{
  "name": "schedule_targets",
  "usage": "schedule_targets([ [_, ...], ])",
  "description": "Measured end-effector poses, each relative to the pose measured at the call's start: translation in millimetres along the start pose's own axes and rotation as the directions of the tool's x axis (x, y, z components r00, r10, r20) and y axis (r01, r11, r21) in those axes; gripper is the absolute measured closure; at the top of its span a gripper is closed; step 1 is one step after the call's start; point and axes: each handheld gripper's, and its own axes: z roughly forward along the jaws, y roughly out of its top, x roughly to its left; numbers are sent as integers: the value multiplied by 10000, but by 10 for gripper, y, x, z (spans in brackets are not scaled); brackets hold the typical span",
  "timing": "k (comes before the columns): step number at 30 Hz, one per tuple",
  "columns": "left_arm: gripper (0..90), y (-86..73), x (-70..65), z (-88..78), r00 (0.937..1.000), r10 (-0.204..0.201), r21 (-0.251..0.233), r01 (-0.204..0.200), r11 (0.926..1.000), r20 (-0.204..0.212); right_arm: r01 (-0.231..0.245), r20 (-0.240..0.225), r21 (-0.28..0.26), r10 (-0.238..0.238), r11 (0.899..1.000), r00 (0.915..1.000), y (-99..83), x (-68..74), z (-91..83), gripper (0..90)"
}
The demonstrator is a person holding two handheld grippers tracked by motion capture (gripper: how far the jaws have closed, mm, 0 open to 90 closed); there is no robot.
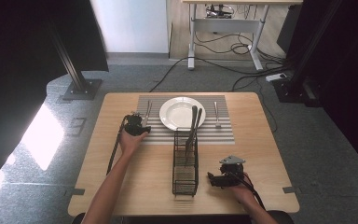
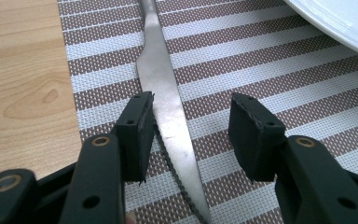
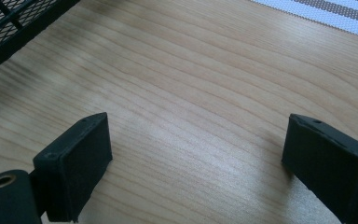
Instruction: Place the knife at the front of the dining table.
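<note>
The knife (image 2: 161,88) lies flat on the striped placemat (image 2: 270,70), just left of the white plate (image 2: 340,21), with its serrated edge facing the plate. The left gripper (image 2: 191,135) is low over the blade: its jaws stand apart with the blade between them, the left jaw touching or almost touching the blade's plain edge, the right jaw clear of it. In the high view the left gripper (image 1: 135,125) sits at the left part of the placemat (image 1: 219,133), beside the plate (image 1: 181,113), and a fork (image 1: 217,114) lies on the mat to the plate's right. A black wire basket (image 1: 185,179) stands on the wooden table (image 1: 121,182) in front of the plate, with long utensils (image 1: 193,128) leaning up out of its far end. The right gripper (image 1: 223,176) rests near the table's front edge, just right of the basket; its jaws are spread wide over bare wood (image 3: 200,154)
</note>
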Motion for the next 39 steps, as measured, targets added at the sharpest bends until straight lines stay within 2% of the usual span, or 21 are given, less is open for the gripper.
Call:
schedule_targets([
  [5,501,-7,-3,-7,10000,9,1,-9,10000,24,24,-13,6,-24,10000,10000,0,-1,-1,81],
  [11,413,-25,40,-116,9999,112,-344,-109,9993,87,25,-20,9,-25,10000,10000,0,0,-1,81],
  [14,381,-49,51,-225,9996,270,-573,-263,9980,117,22,-15,3,-22,10000,10000,-1,0,-1,81],
  [17,355,-68,51,-302,9994,260,-730,-243,9970,214,21,-16,1,-21,10000,10000,-2,0,-1,80],
  [19,346,-122,42,-469,9984,346,-1092,-297,9936,437,16,-11,-7,-16,10000,10000,-2,0,-1,79],
  [24,330,-236,30,-720,9954,417,-1551,-279,9875,868,31,-22,-4,-31,10000,10000,-2,-1,2,76],
  [32,327,-379,23,-963,9898,616,-1821,-376,9826,1282,46,-30,-21,-46,10000,10000,-1,-2,3,74],
  [36,327,-435,-10,-1073,9874,642,-1934,-353,9805,1450,37,-38,-33,-37,10000,10000,-3,-2,4,74],
  [39,327,-494,-46,-1176,9843,800,-1992,-478,9788,1571,35,-53,-44,-36,10000,10000,-4,-3,5,73],
])
